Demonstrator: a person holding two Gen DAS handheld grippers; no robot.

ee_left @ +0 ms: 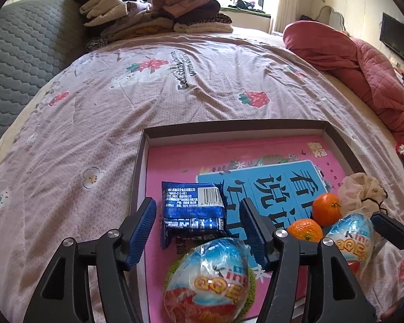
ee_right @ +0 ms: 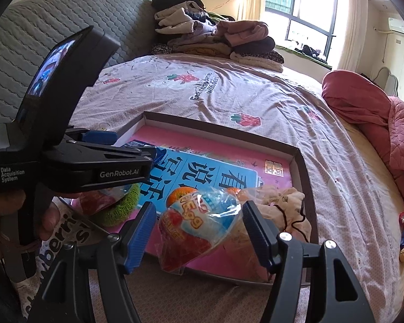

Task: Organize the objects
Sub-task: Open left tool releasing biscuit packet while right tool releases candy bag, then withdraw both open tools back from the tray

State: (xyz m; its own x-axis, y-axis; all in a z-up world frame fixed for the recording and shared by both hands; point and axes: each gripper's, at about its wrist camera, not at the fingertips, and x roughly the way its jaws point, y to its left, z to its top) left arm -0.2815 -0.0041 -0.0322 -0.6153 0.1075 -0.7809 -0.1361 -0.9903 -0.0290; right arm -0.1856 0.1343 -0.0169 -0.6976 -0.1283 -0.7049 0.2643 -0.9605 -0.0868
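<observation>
left claw (ee_left: 198, 235): released, pads clear of blue packets (ee_left: 193, 210) at tray's (ee_left: 234, 125) near left | right claw (ee_right: 199, 232): released, wrapped egg (ee_right: 199, 220) between pads, untouched, near right | oranges (ee_left: 326, 210) right | tray on bed (ee_left: 94, 123)

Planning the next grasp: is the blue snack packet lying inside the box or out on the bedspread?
Inside. The blue snack packet lies flat on the pink book, within the box walls.

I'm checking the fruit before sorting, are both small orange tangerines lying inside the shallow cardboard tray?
Yes, both small orange tangerines lie inside the shallow cardboard tray, near its right side.
</observation>
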